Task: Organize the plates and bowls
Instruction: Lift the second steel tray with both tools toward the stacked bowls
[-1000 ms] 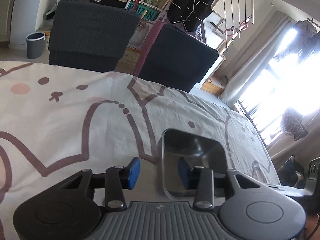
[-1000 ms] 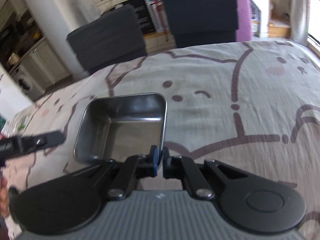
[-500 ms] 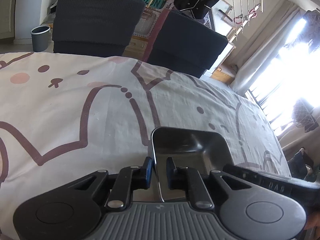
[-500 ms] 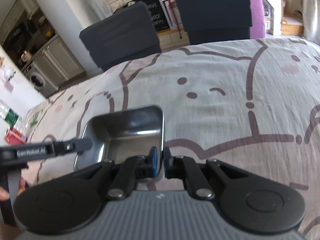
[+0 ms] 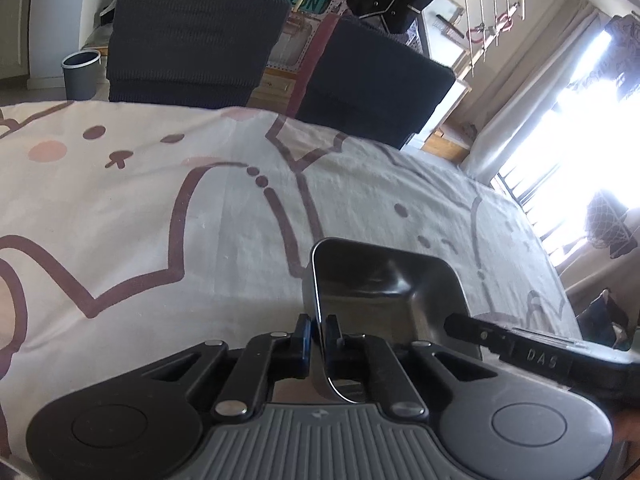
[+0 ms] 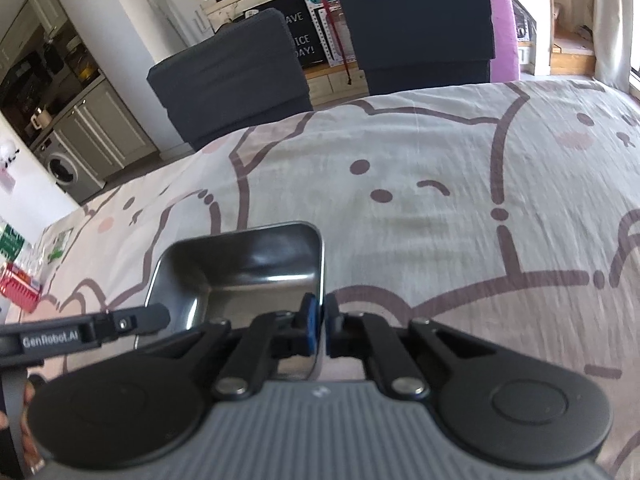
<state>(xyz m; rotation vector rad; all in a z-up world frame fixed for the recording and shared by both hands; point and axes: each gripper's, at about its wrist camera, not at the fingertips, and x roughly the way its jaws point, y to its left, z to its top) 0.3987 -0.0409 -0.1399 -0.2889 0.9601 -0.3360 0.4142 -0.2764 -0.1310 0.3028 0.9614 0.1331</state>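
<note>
A square stainless steel bowl (image 5: 384,280) (image 6: 244,264) sits close in front of both cameras, held by two opposite walls. My left gripper (image 5: 319,330) is shut on its left wall, one blue pad outside and one inside. My right gripper (image 6: 321,320) is shut on its right wall in the same way. Whether the bowl rests on the cloth or hangs just above it I cannot tell. Each gripper's finger shows in the other's view: the right gripper's finger (image 5: 516,346) in the left wrist view, the left gripper's finger (image 6: 92,326) in the right wrist view.
A cream tablecloth (image 5: 168,200) (image 6: 440,184) with brown cat outlines covers the table. Two dark chairs (image 5: 192,36) (image 6: 416,28) stand at its far edge. Red and green packets (image 6: 16,276) lie at the table's left end in the right wrist view.
The left gripper's jaws, open around the bowl's left wall a second ago, have closed on it. The right gripper kept its grip on the right wall. The view tilted slightly.
</note>
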